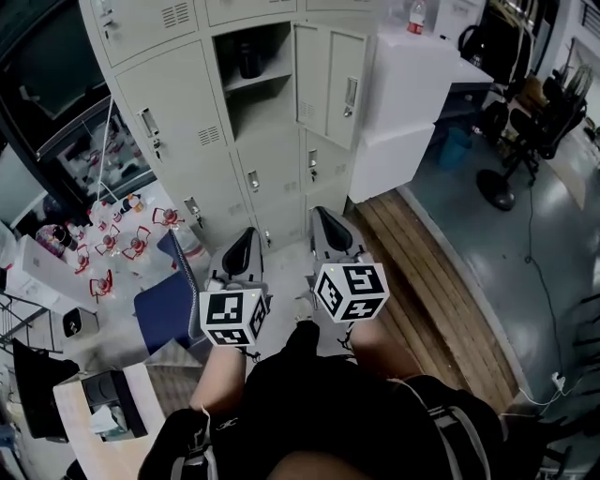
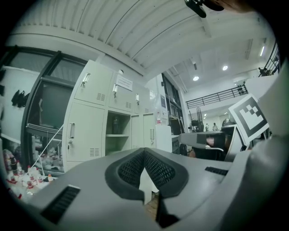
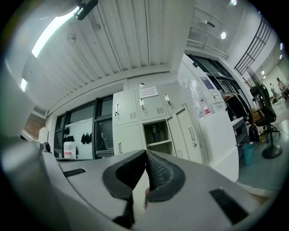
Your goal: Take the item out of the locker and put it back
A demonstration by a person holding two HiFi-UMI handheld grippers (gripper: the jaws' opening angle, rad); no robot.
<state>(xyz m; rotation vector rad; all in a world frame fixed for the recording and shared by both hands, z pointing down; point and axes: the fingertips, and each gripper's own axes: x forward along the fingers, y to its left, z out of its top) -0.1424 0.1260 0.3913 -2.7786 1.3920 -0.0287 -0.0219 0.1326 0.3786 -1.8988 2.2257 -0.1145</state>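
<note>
A bank of pale grey lockers [image 1: 178,112] stands ahead of me. One compartment is open [image 1: 251,70], its door [image 1: 342,84] swung to the right. On the upper shelf inside stands a dark bottle-like item [image 1: 248,58], also seen in the left gripper view [image 2: 116,125] and the right gripper view [image 3: 155,133]. My left gripper [image 1: 246,234] and right gripper [image 1: 322,214] are held side by side, well short of the lockers, both pointing at them. The left gripper [image 2: 144,151] has its tips touching and holds nothing. The right gripper [image 3: 146,152] is likewise shut and empty.
White stacked boxes [image 1: 403,103] stand right of the open door, with a bottle [image 1: 417,17] on top. A blue chair [image 1: 169,305] is near my left. A low surface with red-trimmed items [image 1: 122,239] lies further left. A wooden floor strip [image 1: 422,272] and a fan [image 1: 497,187] are on the right.
</note>
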